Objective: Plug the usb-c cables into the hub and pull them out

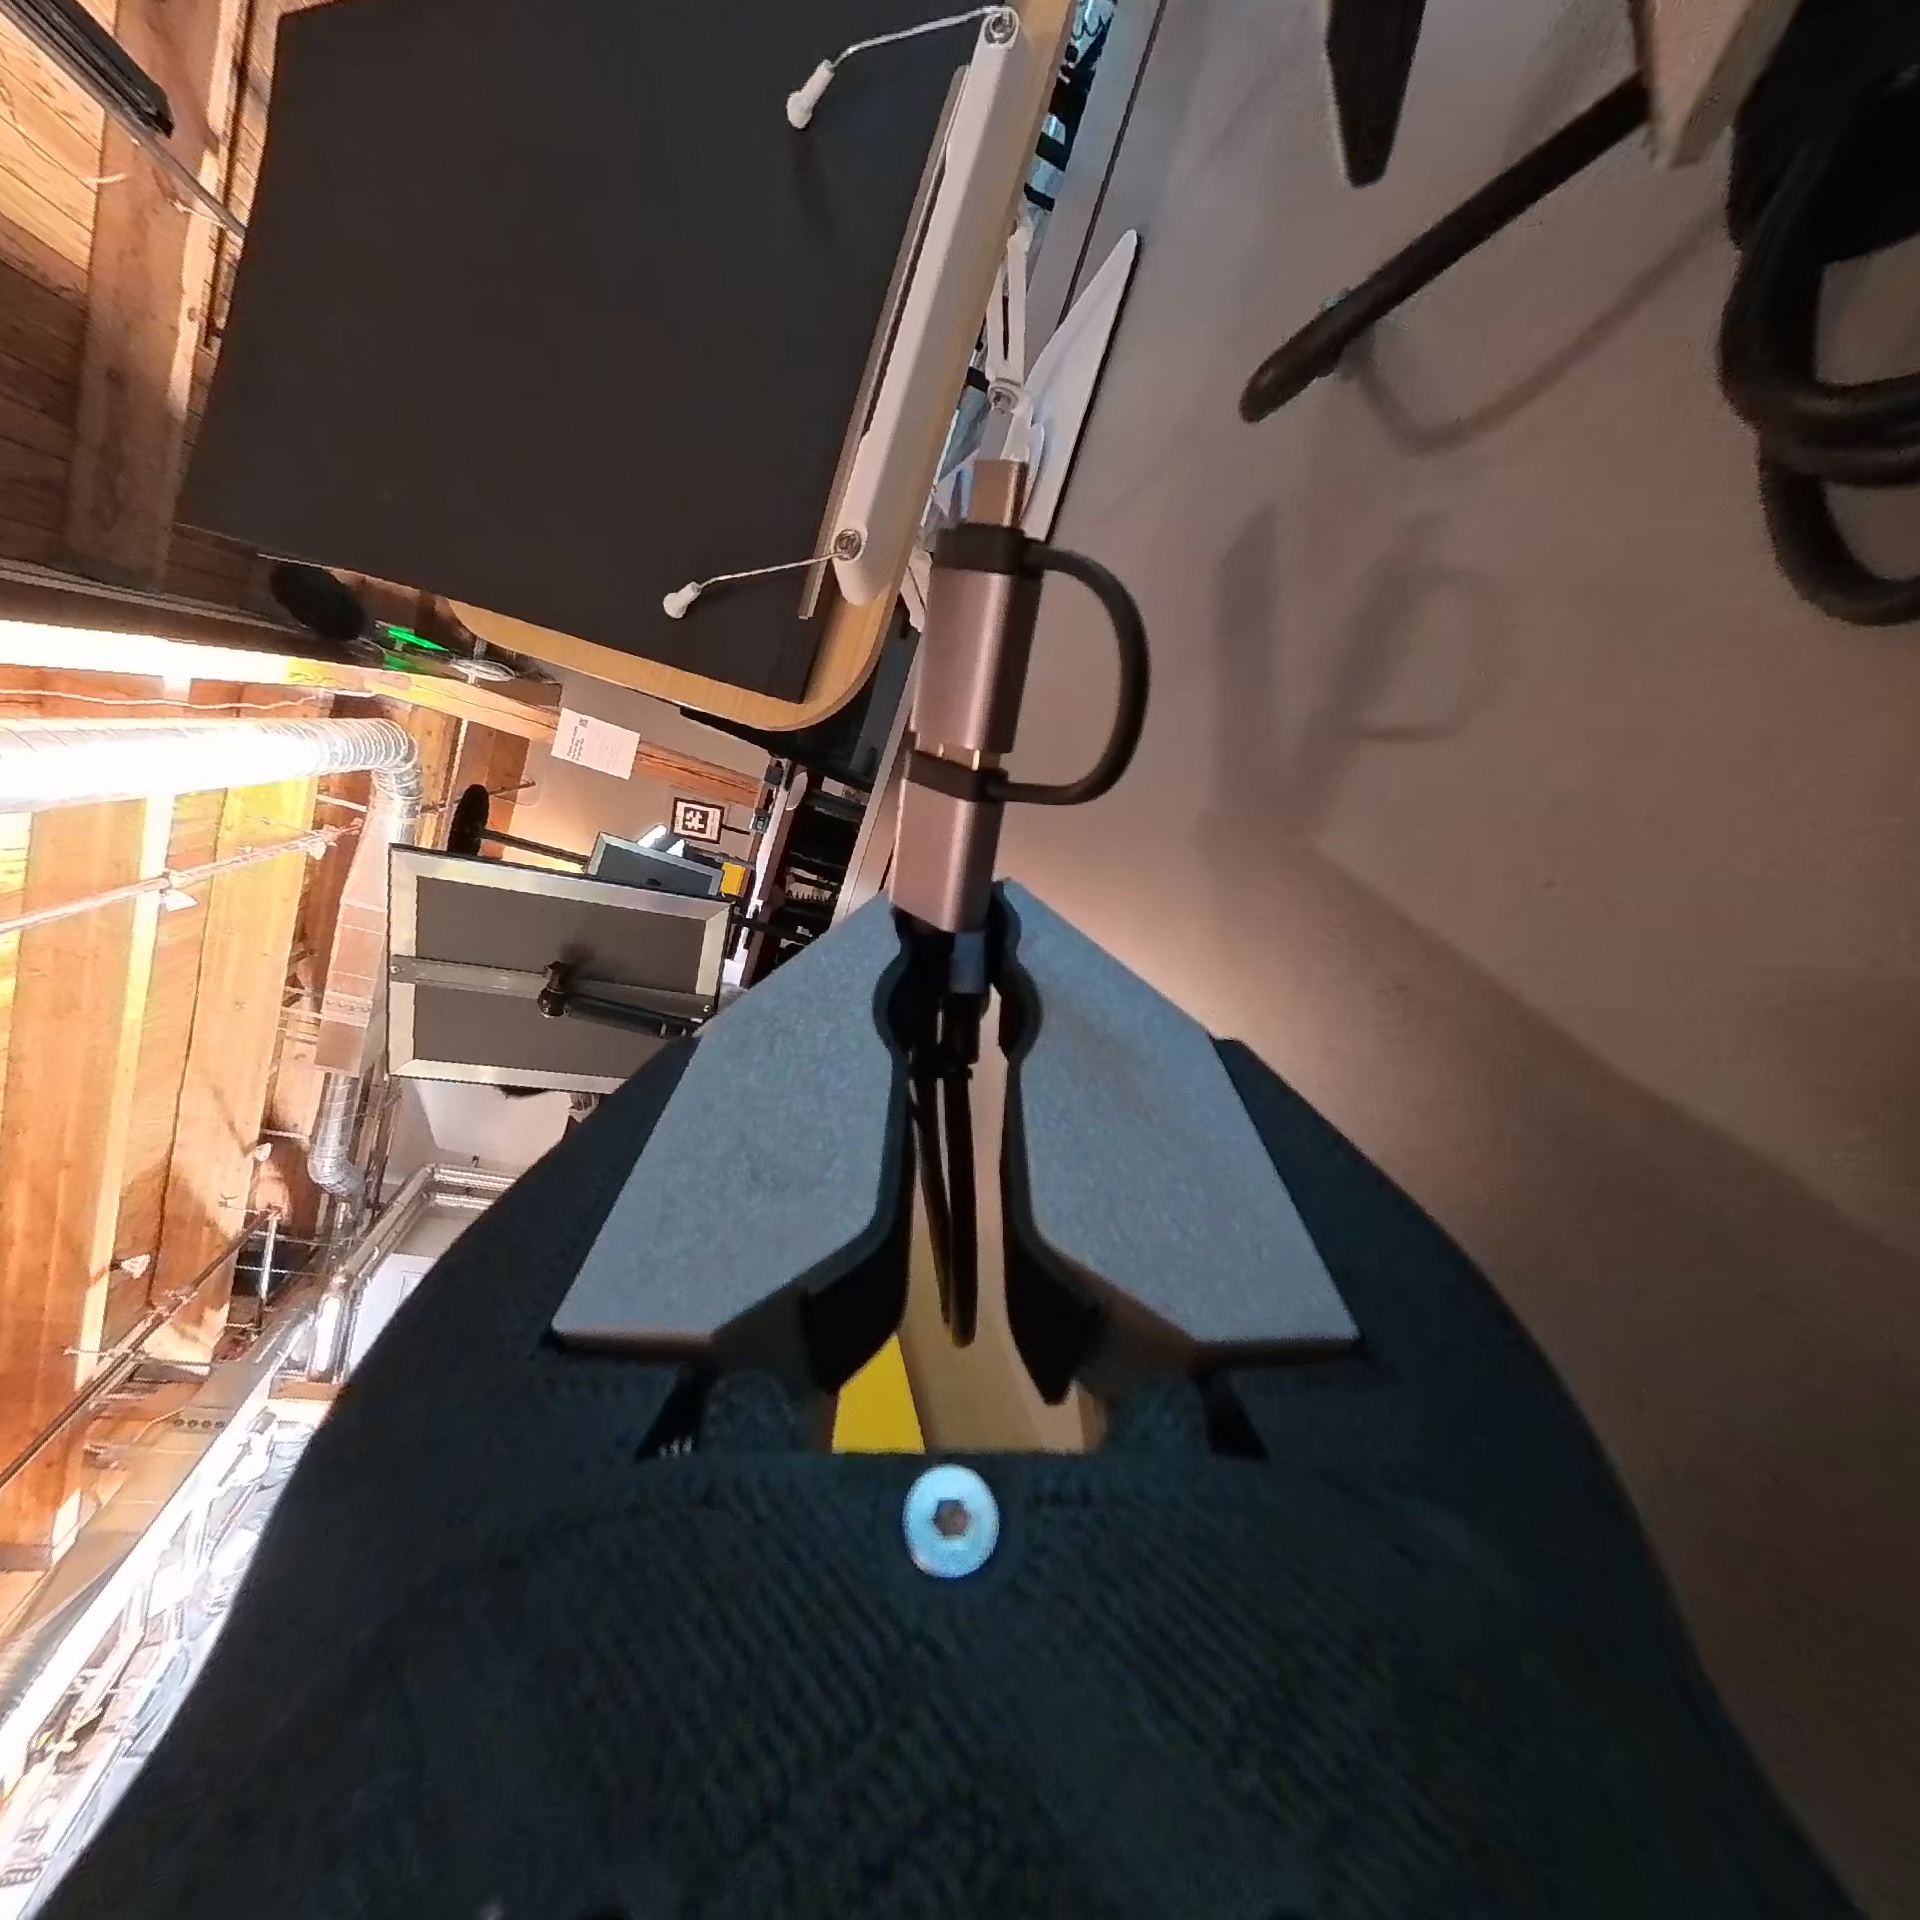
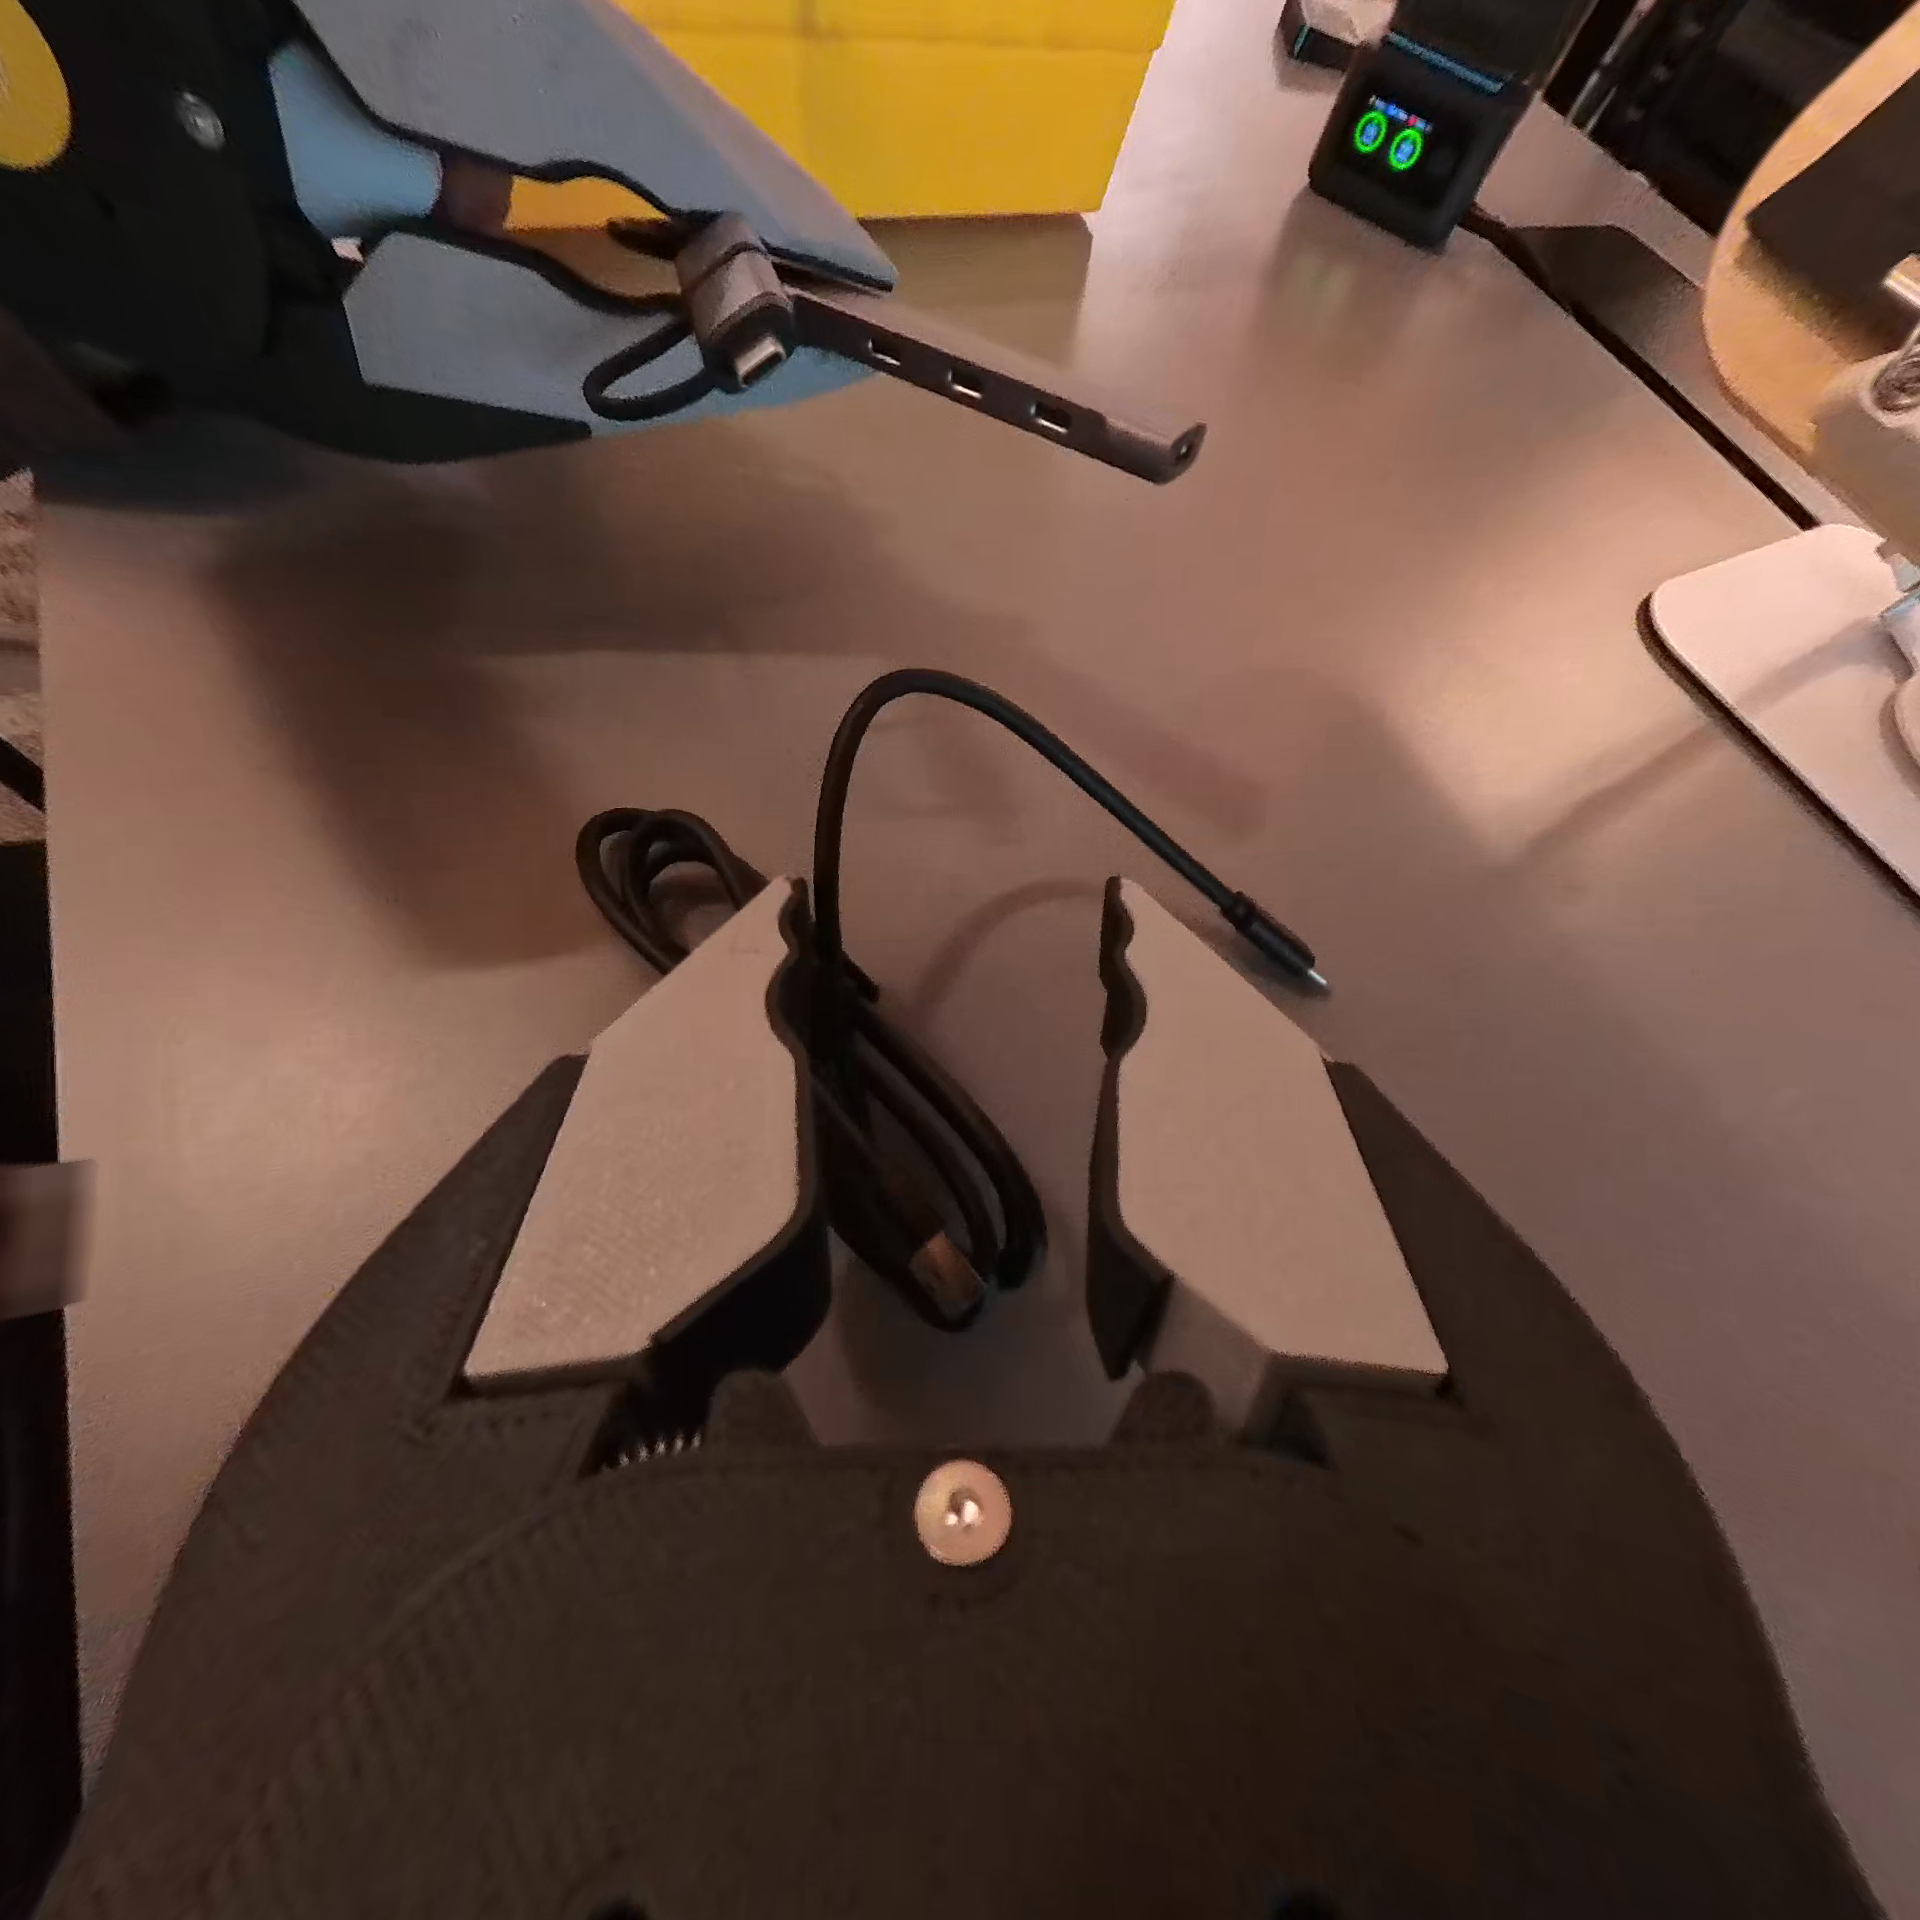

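Black cable lay coiled on the table between the fingers of the right gripper, which stood spread wide and gripped nothing. One loose end of the cable arched up past the left finger and came down to the right, its plug resting on the table just beyond the right fingertip. Farther off, at the upper left, the left gripper was clenched on the hub, holding it clear of the table. The hub's row of ports faced the camera, and its short tail with a connector curled beside the fingers. In the left wrist view the left gripper pinched the hub at its near end, so that it stuck straight out ahead. A small black device with green lights stood at the far edge of the table, well apart from the cable
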Available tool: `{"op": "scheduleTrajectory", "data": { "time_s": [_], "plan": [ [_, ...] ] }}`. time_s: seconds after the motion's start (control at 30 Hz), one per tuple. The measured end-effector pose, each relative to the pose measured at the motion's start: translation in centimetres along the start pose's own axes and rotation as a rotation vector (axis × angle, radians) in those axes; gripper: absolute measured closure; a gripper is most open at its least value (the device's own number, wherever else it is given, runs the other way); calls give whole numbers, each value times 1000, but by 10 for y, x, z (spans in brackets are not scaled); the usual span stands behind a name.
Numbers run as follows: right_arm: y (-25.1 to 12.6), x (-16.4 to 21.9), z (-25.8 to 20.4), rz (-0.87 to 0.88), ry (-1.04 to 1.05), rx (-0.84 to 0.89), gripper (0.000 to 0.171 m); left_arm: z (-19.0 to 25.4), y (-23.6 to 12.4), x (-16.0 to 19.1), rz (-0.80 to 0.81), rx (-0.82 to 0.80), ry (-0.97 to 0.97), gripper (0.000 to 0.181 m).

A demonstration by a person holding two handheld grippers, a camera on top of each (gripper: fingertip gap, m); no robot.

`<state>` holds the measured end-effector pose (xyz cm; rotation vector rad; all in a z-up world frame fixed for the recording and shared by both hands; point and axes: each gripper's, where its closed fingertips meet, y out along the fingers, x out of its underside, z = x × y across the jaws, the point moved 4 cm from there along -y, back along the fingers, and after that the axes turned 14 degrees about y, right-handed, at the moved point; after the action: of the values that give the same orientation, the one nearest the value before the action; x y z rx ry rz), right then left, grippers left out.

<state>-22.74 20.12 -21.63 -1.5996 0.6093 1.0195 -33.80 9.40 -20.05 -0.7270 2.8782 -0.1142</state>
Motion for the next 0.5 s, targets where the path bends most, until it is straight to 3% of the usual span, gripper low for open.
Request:
{"op": "scheduleTrajectory", "data": {
  "time_s": [0.43,0.5],
  "plan": [
    [3,4,-1,-35,-19,5,123,0,0,0,0,0,4,174],
    [4,6,-4,-49,-35,-11,132,0,0,0,0,0,5,174]
  ]
}}
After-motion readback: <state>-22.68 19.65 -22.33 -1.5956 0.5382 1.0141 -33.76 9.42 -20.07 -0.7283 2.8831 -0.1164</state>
